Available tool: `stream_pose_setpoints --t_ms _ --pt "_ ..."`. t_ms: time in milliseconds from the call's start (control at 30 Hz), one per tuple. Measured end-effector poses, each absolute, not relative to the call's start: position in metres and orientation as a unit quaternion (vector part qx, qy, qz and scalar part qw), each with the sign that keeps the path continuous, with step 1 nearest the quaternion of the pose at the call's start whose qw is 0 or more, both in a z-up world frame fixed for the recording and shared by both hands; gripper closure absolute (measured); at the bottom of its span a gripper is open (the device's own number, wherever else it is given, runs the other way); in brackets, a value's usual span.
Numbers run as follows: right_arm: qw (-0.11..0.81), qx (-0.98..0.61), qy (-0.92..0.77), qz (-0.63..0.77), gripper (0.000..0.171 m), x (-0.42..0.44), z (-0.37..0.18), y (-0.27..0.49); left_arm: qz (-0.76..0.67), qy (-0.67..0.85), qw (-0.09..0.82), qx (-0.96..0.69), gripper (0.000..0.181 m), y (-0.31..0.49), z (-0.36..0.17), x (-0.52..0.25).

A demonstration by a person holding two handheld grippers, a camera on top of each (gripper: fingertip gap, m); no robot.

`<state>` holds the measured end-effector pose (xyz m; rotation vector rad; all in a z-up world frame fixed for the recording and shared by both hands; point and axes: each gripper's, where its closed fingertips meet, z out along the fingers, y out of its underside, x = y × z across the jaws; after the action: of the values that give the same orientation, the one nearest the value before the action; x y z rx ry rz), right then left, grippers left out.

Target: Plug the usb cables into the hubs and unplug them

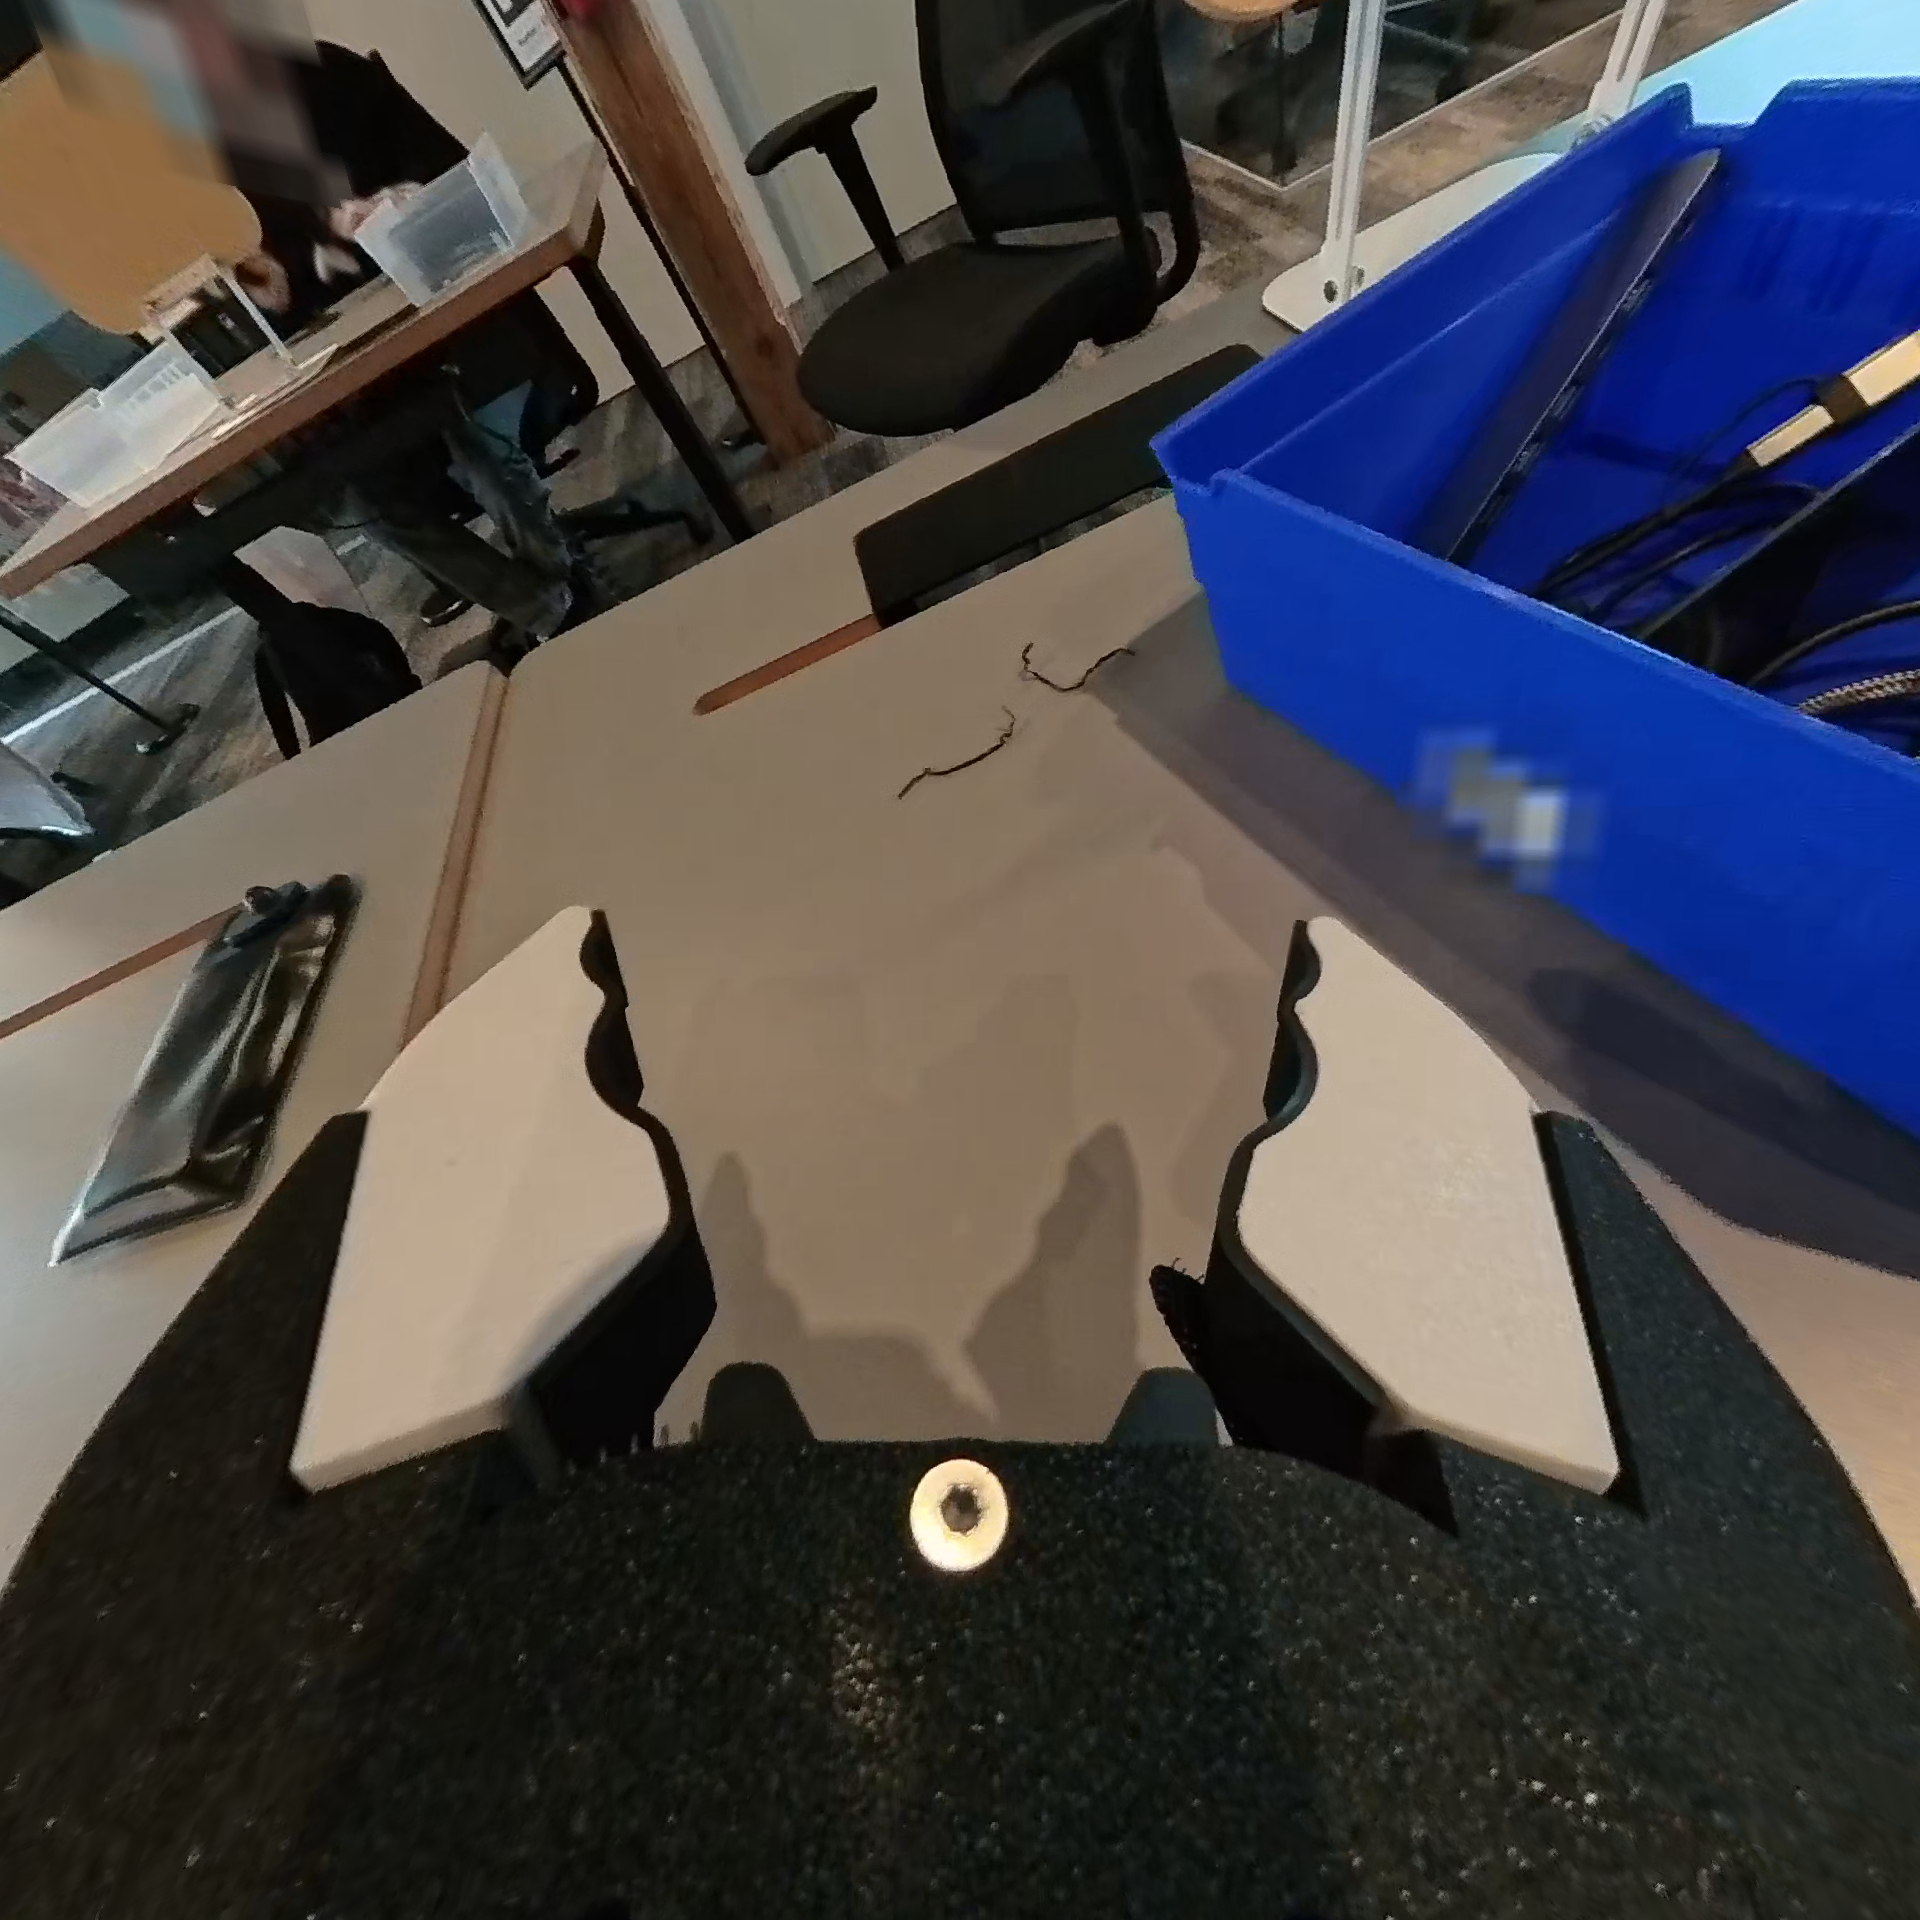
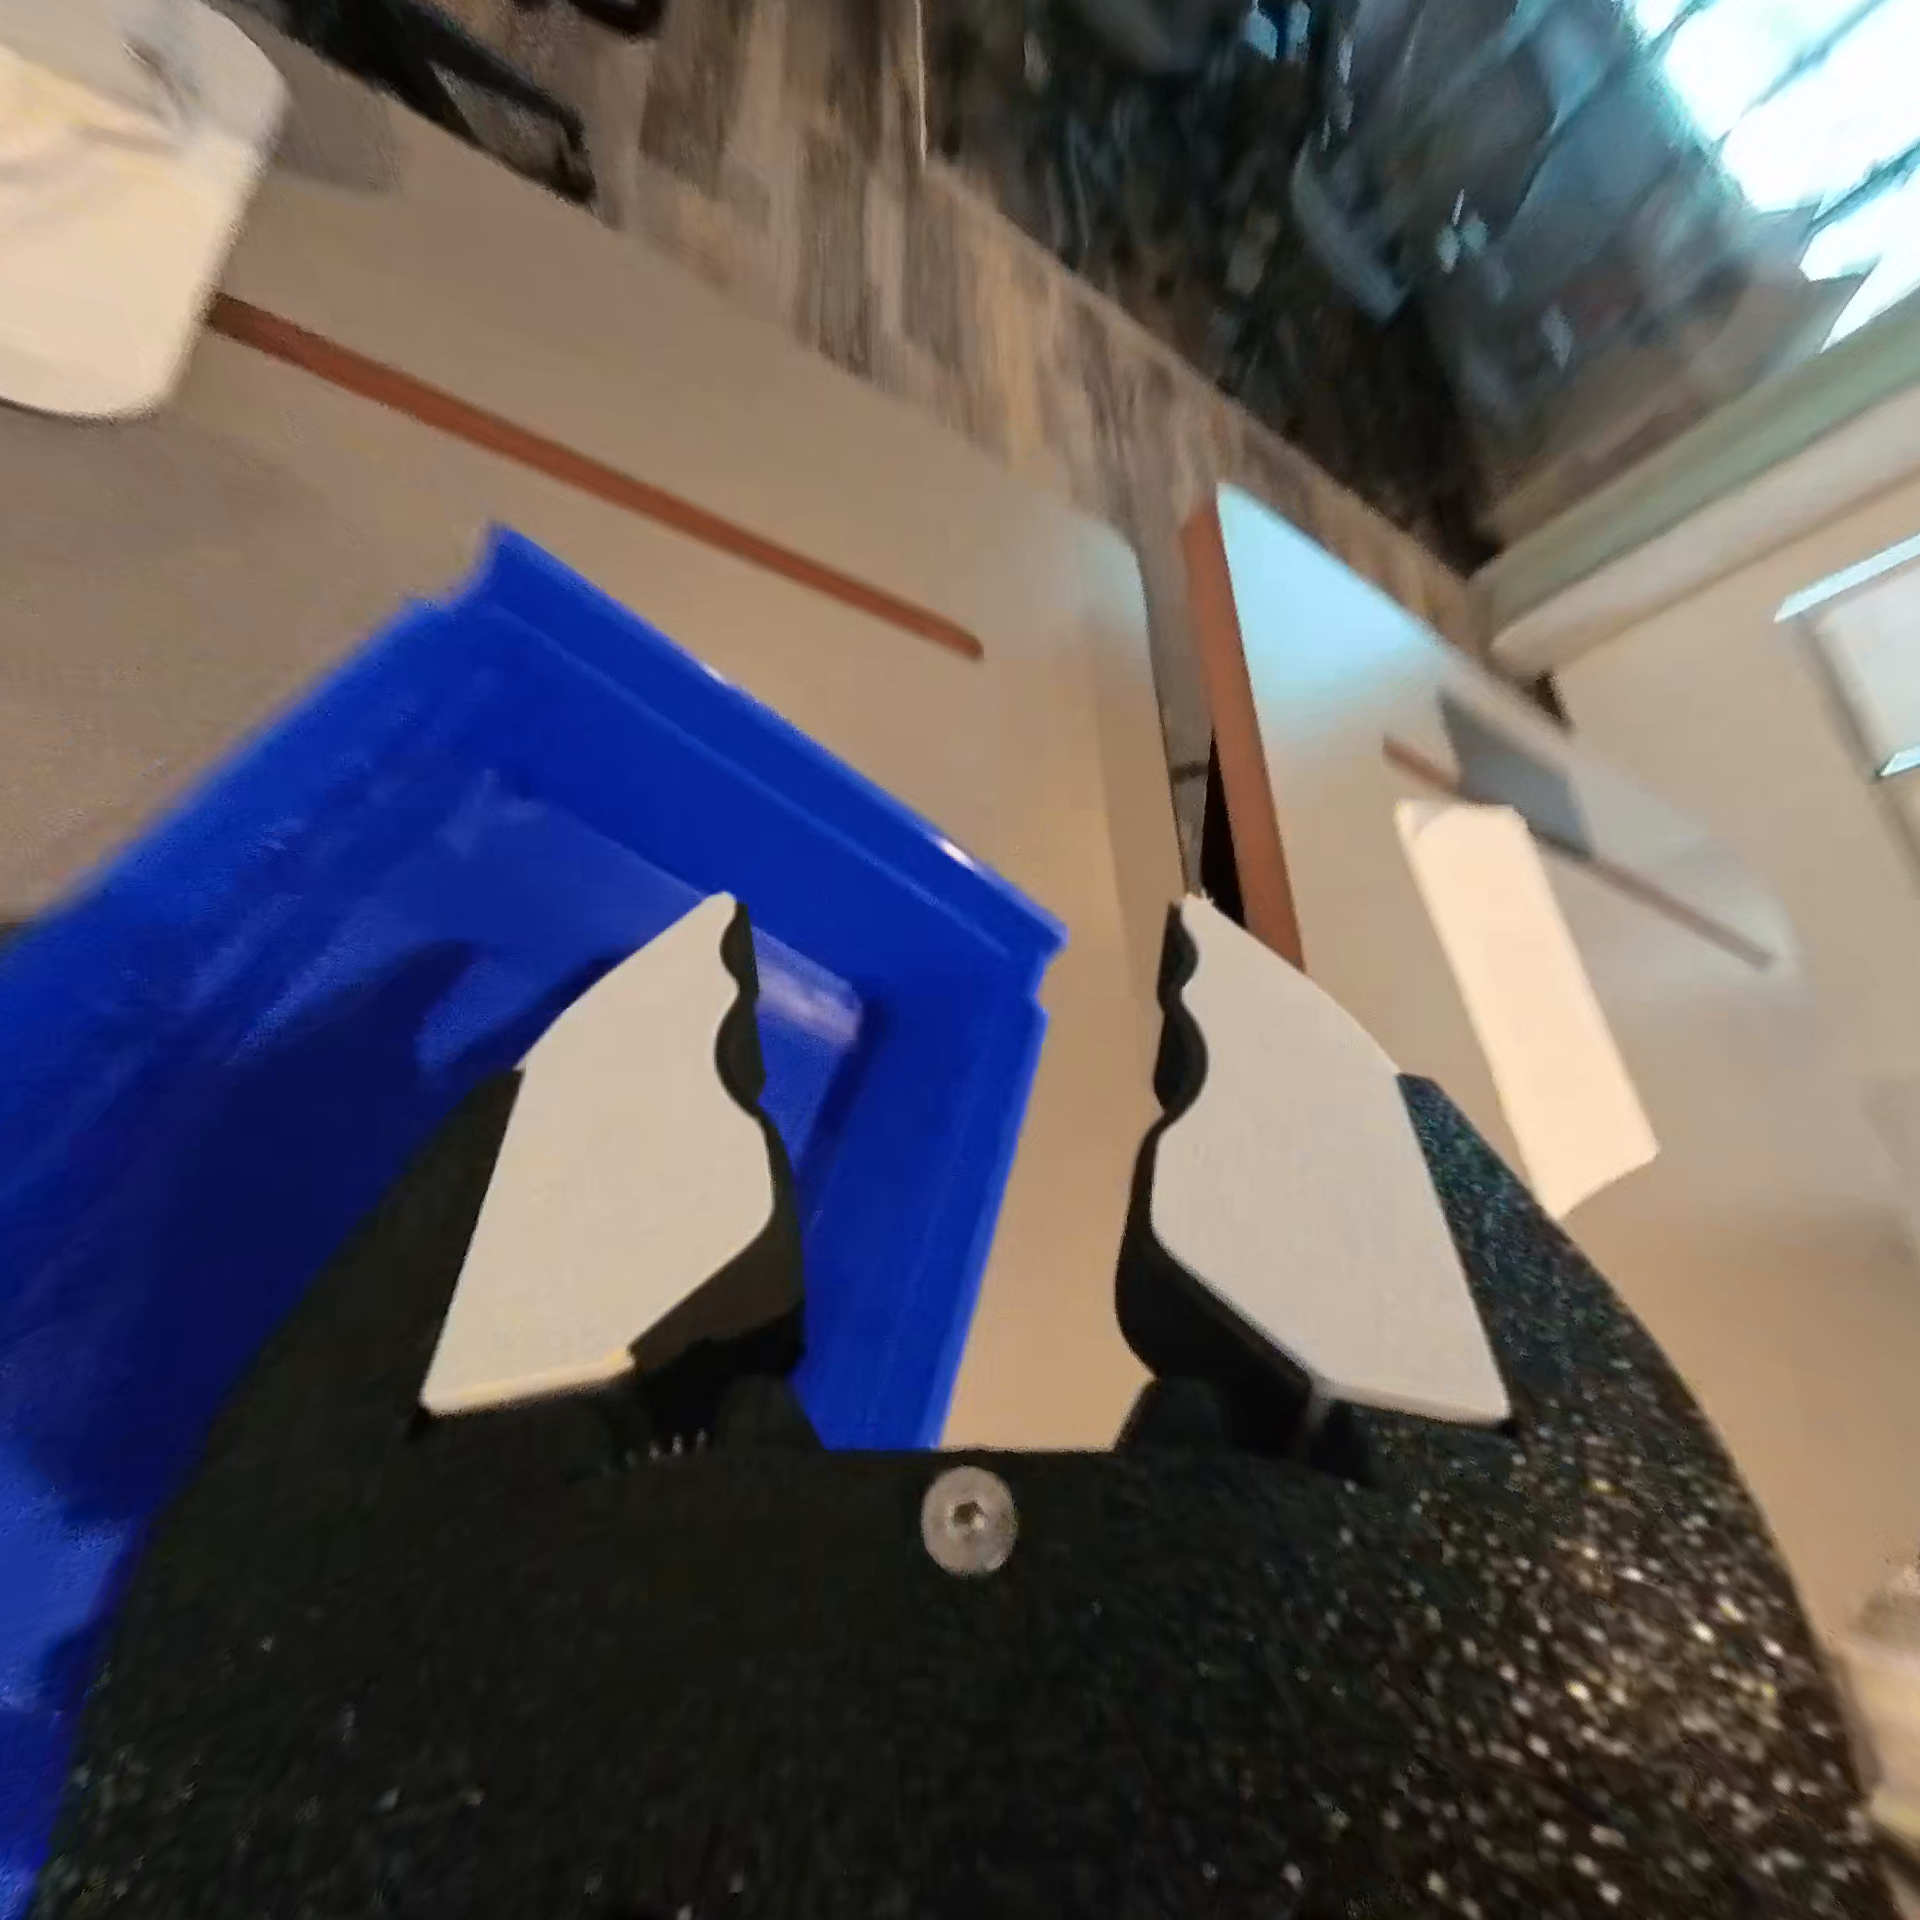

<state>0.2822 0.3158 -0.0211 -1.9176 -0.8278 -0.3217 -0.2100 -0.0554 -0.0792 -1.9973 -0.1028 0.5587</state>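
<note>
My left gripper [image 1: 945, 935] is open and empty over the bare grey table [image 1: 831, 831]. A blue bin [image 1: 1455, 665] stands to its right. The bin holds black cables [image 1: 1662, 520], a cable with a silver plug end [image 1: 1839, 400] and a braided cable [image 1: 1860, 691], split by a dark divider [image 1: 1579, 343]. My right gripper [image 2: 956, 914] is open and empty, held above the corner of the blue bin [image 2: 623, 790]. The right wrist view is blurred. No hub can be made out in either view.
A black pouch [image 1: 218, 1060] lies on the table at the left. Thin dark wire scraps [image 1: 966, 748] lie ahead. A black office chair [image 1: 997, 260] and another table with a seated person [image 1: 343, 208] are beyond. A white object [image 2: 114, 197] sits on the table at far left. Spacing between my two grippers at the tips: around 60 centimeters. The white object [image 2: 114, 197] is about 40 centimeters from my right fingertips and 50 centimeters from my left.
</note>
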Motion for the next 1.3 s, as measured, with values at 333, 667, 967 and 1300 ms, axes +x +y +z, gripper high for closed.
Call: stream_pose_setpoints --t_ms 333,667,967,1300 --pt "0.447 -0.720 -0.530 -0.003 0.102 0.071 -0.034 0.240 0.238 -0.080 0.520 -0.817 0.063 -0.075 -0.070 -0.240" --pt "0.212 -0.788 -0.575 0.058 0.129 0.013 -0.137 0.222 0.235 -0.115 0.528 -0.808 0.063 -0.092 -0.066 -0.266" --pt "0.177 -0.853 -0.476 0.121 0.166 0.009 -0.142 0.201 0.233 -0.124 0.523 -0.810 0.063 -0.096 -0.070 -0.274" --pt "0.217 -0.851 -0.435 0.199 0.169 -0.054 -0.142 0.152 0.234 -0.134 0.522 -0.809 0.064 -0.104 -0.071 -0.283"
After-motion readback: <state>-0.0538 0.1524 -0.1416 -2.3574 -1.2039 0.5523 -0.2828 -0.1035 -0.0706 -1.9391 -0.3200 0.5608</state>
